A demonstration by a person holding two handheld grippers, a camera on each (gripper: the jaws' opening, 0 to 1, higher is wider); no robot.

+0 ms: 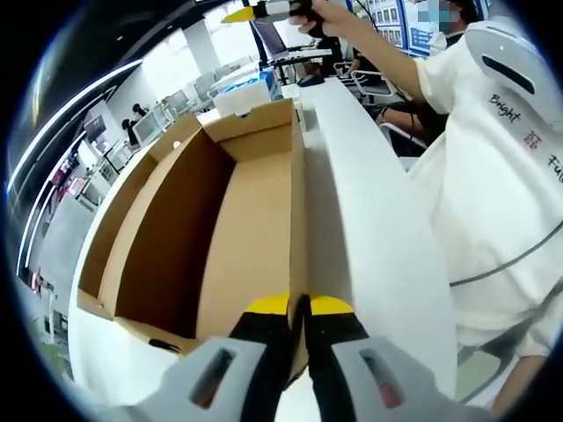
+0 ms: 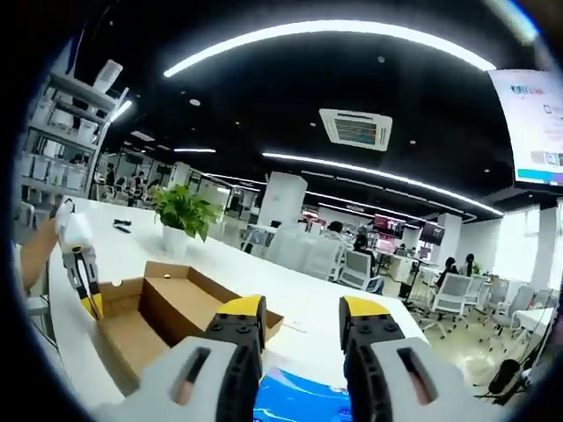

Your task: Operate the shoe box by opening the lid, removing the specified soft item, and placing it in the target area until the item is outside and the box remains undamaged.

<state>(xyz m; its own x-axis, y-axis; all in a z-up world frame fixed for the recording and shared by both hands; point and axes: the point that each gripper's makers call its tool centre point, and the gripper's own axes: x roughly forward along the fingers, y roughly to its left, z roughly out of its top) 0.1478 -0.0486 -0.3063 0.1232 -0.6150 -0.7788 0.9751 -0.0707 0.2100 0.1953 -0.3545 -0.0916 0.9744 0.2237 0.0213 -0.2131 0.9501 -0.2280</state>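
Note:
The open cardboard shoe box (image 1: 220, 220) lies on the white table (image 1: 369, 220), and its inside shows bare cardboard. My left gripper (image 1: 299, 305) is shut on the box's near side wall, one yellow tip on each face. In the right gripper view the same box (image 2: 163, 312) sits at lower left with the left gripper (image 2: 91, 303) clamped on its edge. My right gripper (image 2: 302, 309) is raised above the table, open, with nothing between its fingers. It also shows high beyond the box as the right gripper (image 1: 255, 12) in a person's hand (image 1: 317, 13).
A person in a white shirt (image 1: 493, 176) stands along the table's right side. A potted plant (image 2: 183, 211) stands on the table (image 2: 264, 281) behind the box. A blue and white object (image 2: 295, 396) lies below my right jaws. Office chairs and desks fill the background.

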